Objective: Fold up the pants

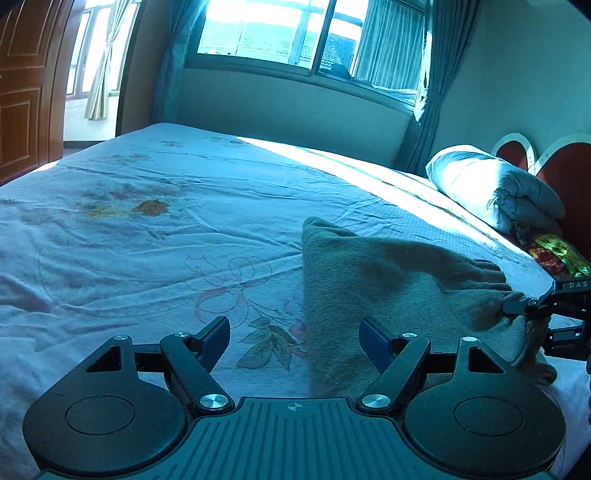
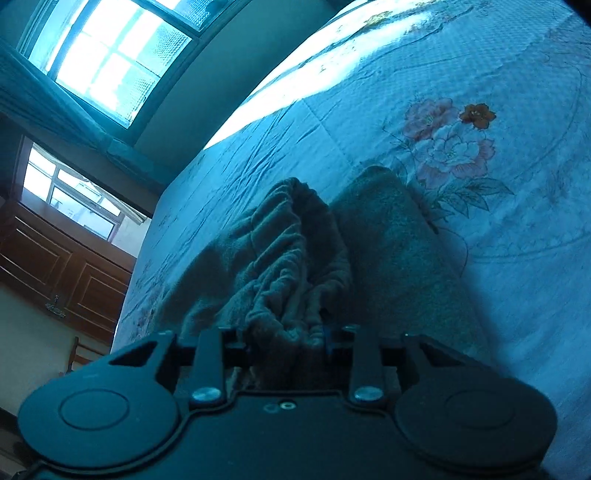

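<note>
Grey-brown fleece pants [image 1: 388, 288] lie on a floral bed sheet [image 1: 147, 229], right of centre in the left wrist view. My left gripper [image 1: 295, 339] is open and empty, low over the sheet at the pants' left edge. My right gripper [image 1: 517, 306] comes in from the right edge and is shut on the gathered elastic waistband, lifting it. In the right wrist view the bunched waistband [image 2: 291, 266] sits between my right gripper's fingers [image 2: 288, 343], and the pants [image 2: 391, 251] trail away over the sheet [image 2: 498, 221].
A folded white quilt [image 1: 495, 184] and a colourful cloth [image 1: 557, 254] lie by the red headboard [image 1: 569, 166] at right. A window [image 1: 295, 33] with curtains is behind the bed. A wooden door [image 1: 22, 85] stands at left.
</note>
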The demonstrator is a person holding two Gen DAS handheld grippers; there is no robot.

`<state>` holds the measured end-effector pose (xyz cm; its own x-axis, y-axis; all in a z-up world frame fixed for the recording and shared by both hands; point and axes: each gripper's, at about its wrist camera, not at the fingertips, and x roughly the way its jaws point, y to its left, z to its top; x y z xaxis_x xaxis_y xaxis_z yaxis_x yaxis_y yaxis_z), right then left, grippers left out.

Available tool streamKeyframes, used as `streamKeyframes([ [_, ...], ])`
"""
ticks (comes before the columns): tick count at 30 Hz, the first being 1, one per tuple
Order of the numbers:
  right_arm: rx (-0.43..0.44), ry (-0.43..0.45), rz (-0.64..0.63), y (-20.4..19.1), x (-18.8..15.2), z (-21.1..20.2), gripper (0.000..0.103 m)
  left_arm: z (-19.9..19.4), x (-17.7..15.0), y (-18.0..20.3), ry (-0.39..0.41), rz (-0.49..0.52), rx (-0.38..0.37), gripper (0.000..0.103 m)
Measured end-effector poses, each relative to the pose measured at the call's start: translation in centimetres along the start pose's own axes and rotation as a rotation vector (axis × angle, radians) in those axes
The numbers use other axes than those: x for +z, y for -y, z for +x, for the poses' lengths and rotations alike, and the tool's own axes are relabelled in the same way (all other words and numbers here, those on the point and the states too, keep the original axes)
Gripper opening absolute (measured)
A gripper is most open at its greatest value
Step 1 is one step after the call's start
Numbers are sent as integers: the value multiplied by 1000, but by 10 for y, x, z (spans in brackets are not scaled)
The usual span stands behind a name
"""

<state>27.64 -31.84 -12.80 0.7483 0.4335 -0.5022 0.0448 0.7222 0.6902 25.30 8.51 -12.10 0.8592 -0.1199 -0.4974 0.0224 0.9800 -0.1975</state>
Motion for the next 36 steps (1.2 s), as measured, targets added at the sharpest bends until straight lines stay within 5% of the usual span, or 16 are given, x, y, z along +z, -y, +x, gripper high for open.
streamKeyframes([
  [5,136,206,-33,-7,-2,-53,22,8,-5,-8,-14,-13,13,77],
  [7,91,182,27,19,-4,-48,23,10,-8,-8,-16,-5,13,77],
  [9,-59,61,114,53,-9,-21,25,14,-10,-5,-23,-8,20,77],
  [12,-10,87,144,64,-10,-29,34,16,-12,2,-32,-2,23,77],
  [17,-72,289,-204,9,-16,-70,40,8,-7,14,15,18,26,77],
  [19,-72,276,-368,-15,-26,-64,48,13,-7,21,9,31,39,77],
  [22,-268,157,-495,-16,-30,-28,55,23,-13,27,-41,55,79,77],
  [23,-326,71,-487,-7,-30,-15,65,26,-17,27,-60,74,92,80],
  [24,-280,53,-428,3,-29,-15,65,27,-18,26,-66,74,99,82],
  [26,-226,84,-357,9,-24,-29,65,18,-14,17,-55,43,100,82],
  [29,-195,189,-412,-8,-25,-48,64,1,-8,9,-19,47,111,82],
  [36,-167,150,-245,9,-20,-48,64,-44,-42,14,-2,90,42,82],
])
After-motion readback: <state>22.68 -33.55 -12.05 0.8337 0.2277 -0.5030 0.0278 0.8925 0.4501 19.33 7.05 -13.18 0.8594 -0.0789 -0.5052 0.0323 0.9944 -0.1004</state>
